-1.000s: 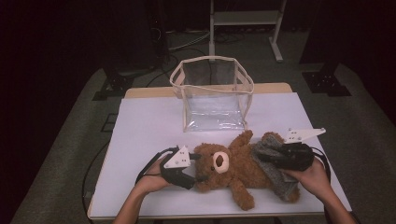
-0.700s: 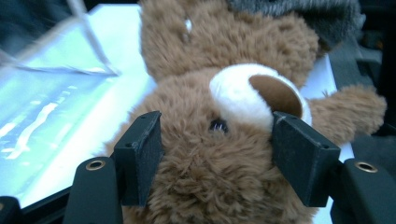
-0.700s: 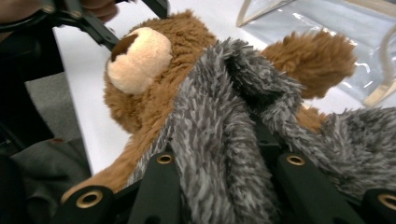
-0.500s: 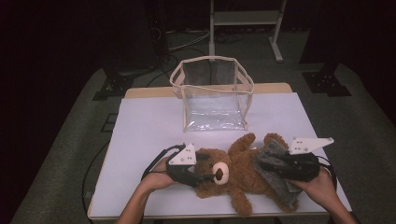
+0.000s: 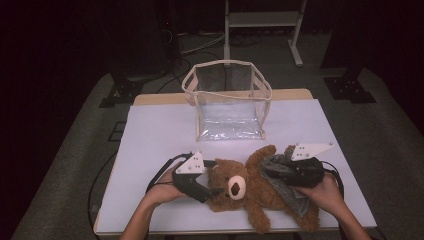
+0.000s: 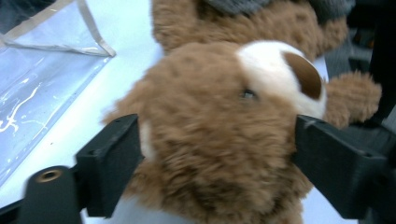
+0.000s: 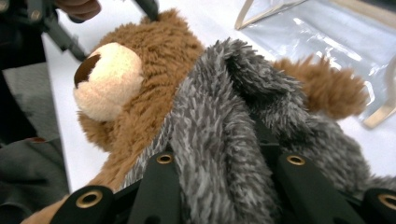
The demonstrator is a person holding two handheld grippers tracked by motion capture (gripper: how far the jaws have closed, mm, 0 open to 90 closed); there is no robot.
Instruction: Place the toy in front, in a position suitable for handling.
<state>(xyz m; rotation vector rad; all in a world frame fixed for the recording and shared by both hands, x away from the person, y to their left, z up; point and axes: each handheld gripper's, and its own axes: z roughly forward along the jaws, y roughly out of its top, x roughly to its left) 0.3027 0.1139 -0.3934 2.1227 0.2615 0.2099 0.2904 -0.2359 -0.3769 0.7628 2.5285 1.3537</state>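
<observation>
Since the earlier frame, the left gripper (image 5: 212, 190) has been brought against the bear's (image 5: 250, 187) head, and its fingers (image 6: 109, 165) have just been opening; they are now spread around the head, whether pressing cannot be told. The right gripper (image 5: 272, 172) is seen with its fingers (image 7: 161, 186) pinched on the grey vest (image 7: 224, 140). The bear lies on its back at the near edge of the surface (image 5: 160, 135), in front of the clear bag (image 5: 227, 102). Judging by this, the vest is partly on or off, and most work remains. The bear's lower body is hidden by the vest and the hand.
</observation>
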